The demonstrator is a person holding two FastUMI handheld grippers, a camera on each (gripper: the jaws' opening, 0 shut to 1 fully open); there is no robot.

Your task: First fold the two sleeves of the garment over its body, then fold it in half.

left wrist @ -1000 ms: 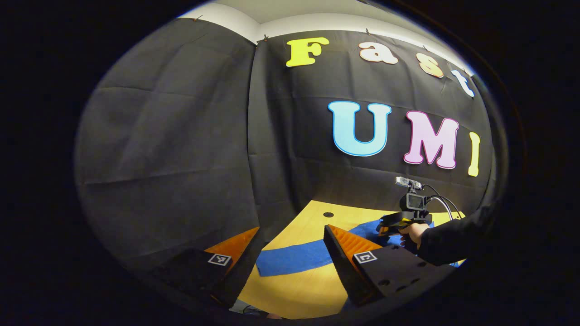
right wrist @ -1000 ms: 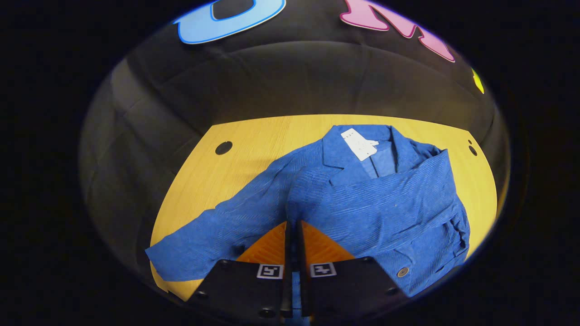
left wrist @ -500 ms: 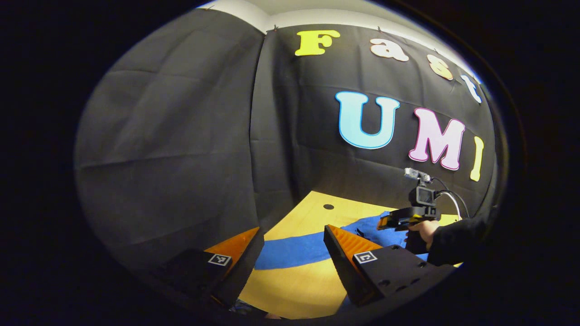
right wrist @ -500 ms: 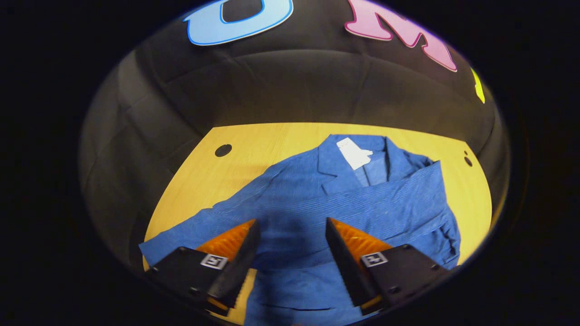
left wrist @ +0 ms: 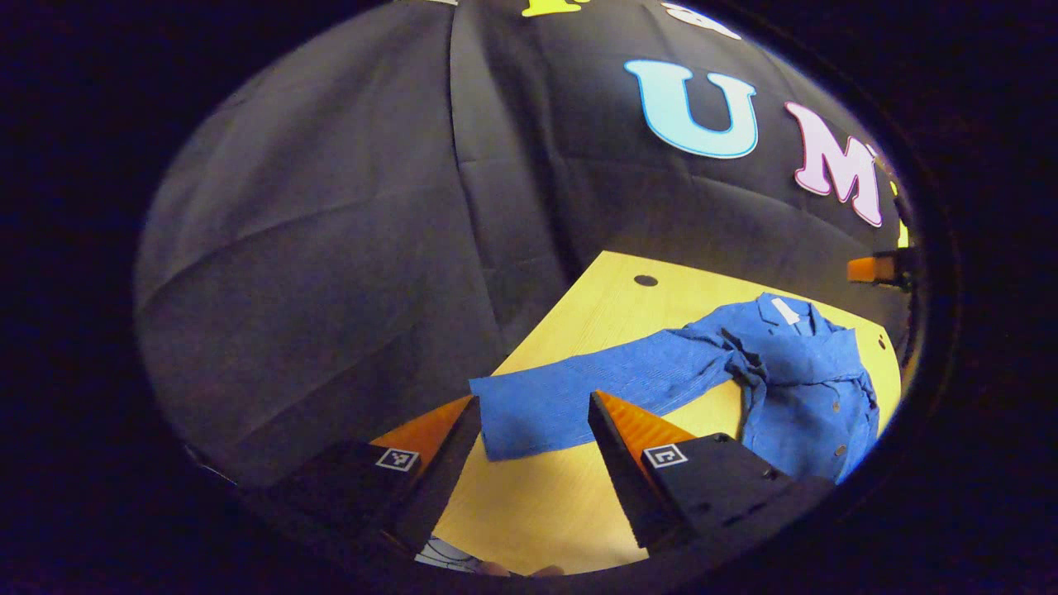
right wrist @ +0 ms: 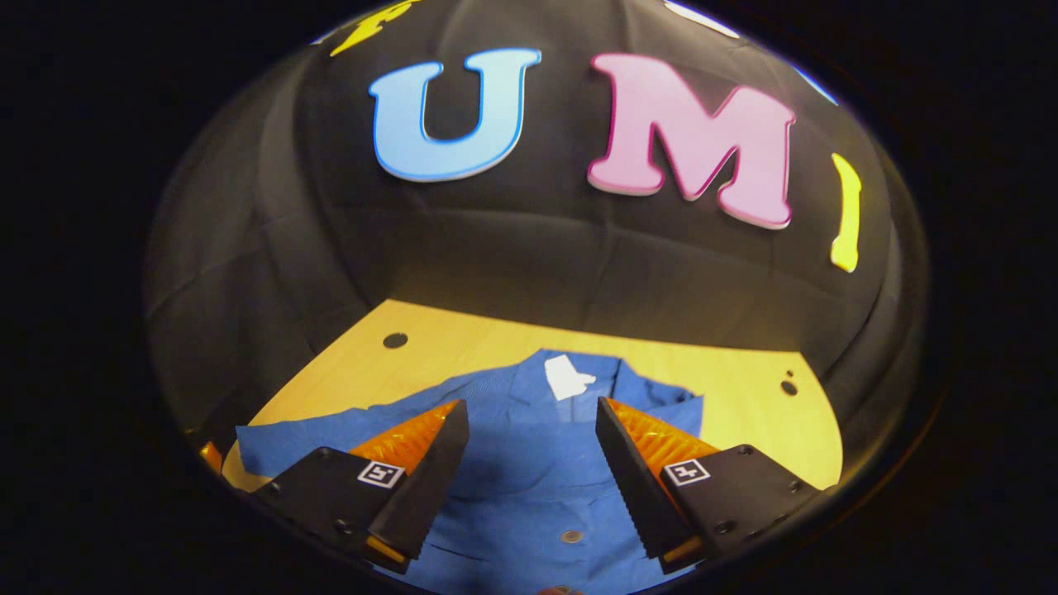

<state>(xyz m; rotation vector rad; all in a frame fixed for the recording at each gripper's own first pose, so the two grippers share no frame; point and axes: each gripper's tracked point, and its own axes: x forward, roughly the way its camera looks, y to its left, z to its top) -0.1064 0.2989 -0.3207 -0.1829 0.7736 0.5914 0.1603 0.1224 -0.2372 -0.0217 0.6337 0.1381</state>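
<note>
A blue button-up jacket [left wrist: 793, 372] lies on the yellow wooden table [left wrist: 579, 496], collar and white neck label [right wrist: 566, 378] toward the back wall. In the left gripper view, one sleeve [left wrist: 595, 388] stretches flat across the table from frame centre toward the lower middle; its cuff lies between the spread jaws of the left gripper [left wrist: 533, 405], which hold nothing. In the right gripper view, the right gripper [right wrist: 533, 413] hangs above the jacket's body at lower centre, jaws spread and empty.
</note>
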